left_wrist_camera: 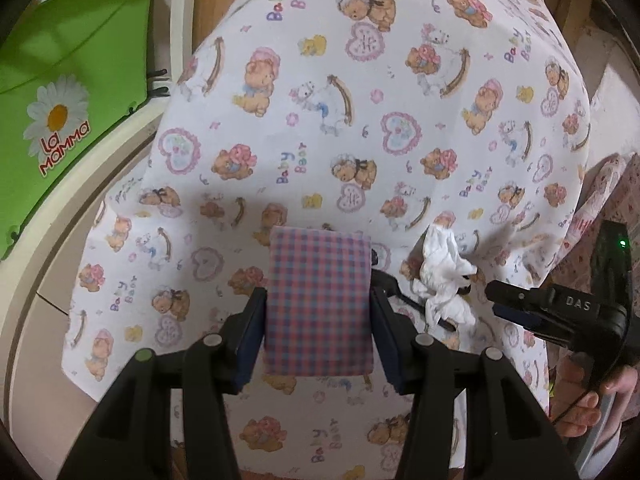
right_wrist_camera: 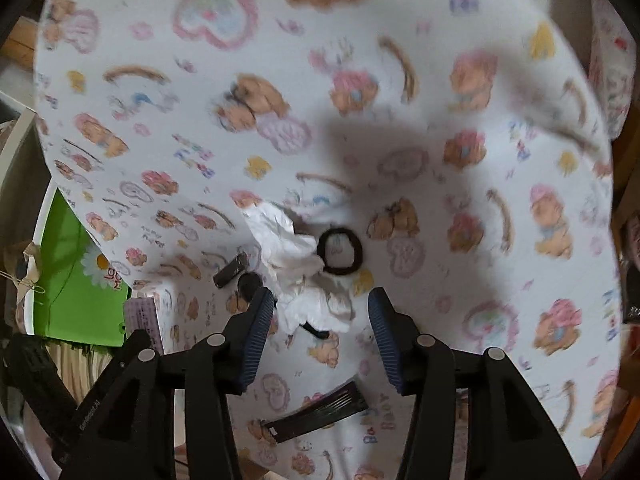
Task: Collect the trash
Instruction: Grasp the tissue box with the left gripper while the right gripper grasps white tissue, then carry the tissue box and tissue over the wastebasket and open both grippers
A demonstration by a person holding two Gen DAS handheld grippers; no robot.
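Observation:
A crumpled white tissue point(left_wrist_camera: 444, 276) lies on the teddy-bear print cloth point(left_wrist_camera: 360, 120); in the right wrist view the tissue point(right_wrist_camera: 296, 272) sits just ahead of my right gripper point(right_wrist_camera: 320, 312), which is open and hovers over it. My left gripper point(left_wrist_camera: 318, 312) is shut on a pink-and-blue checked packet point(left_wrist_camera: 320, 304), held above the cloth. The right gripper also shows in the left wrist view point(left_wrist_camera: 516, 300), just right of the tissue. A green bin point(left_wrist_camera: 68, 80) marked "La Mamma" stands at the left.
A black hair tie point(right_wrist_camera: 340, 252) lies touching the tissue on its right. A black comb point(right_wrist_camera: 316, 412) lies near the cloth's front edge. A small dark clip point(right_wrist_camera: 232, 270) lies left of the tissue. The green bin shows again at the left point(right_wrist_camera: 76, 280).

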